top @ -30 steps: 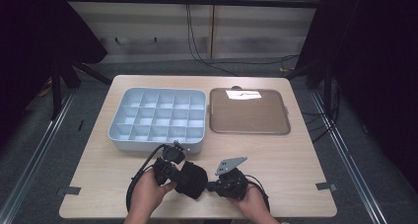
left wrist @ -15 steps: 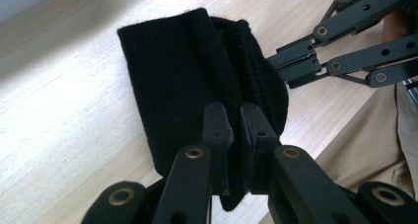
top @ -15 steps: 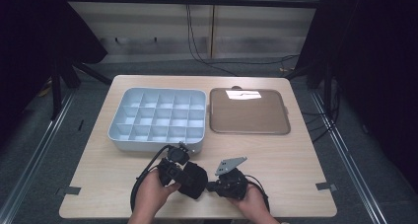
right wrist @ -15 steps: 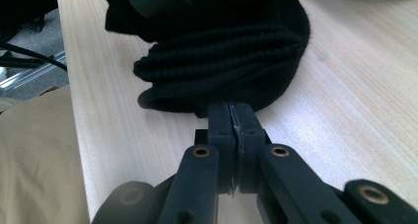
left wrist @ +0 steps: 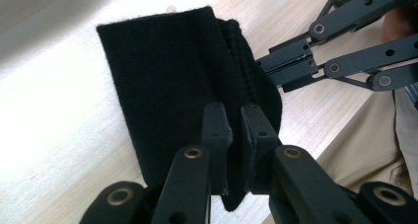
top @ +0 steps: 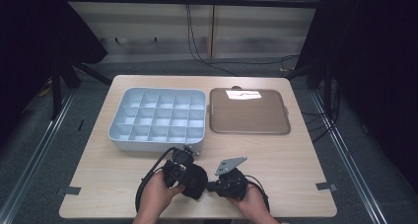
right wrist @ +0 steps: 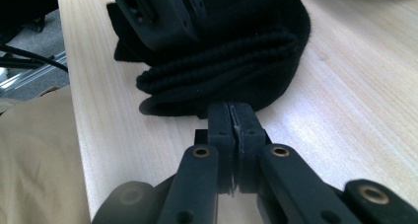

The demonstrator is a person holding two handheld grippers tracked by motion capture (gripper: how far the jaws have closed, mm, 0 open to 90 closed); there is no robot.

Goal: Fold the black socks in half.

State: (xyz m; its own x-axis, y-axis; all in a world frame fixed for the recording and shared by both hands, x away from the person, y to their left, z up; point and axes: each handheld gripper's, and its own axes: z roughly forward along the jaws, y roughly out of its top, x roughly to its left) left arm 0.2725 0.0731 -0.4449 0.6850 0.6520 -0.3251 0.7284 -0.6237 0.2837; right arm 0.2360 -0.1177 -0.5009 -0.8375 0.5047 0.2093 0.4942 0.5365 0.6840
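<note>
Sock: black, knit, folded into a thick wad, lying on the table near its front edge, held between both claws. Ribbed cuff layers stacked at the end facing the right claw.

Left claw: jaws narrow, clamped over the flat folded panel of the sock, fabric bunched between the pads. In the high view, just left of the sock, pointing toward the right claw.

Right claw: jaws pressed nearly flush, tips at the sock's lower edge, apparently pinching a thin hem layer; depth of bite too small to confirm. In the high view, just right of the sock.

Bin: grey, many compartments, none visibly filled, beyond the left claw, near but apart.

Tray: brown, flat, bare apart from a glare patch, beyond the right claw, well apart.

Risks, as judged:
- Thin bite at the right claw; a pull could slip the hem out and let the fold spring open.
- Two grips close together on soft knit; uneven pulling could twist or unroll the wad.
- Sock near the front edge; a dropped end could hang over or fall.
- Lift toward the bin with loose layers; a trailing cuff could snag on a divider.
</note>
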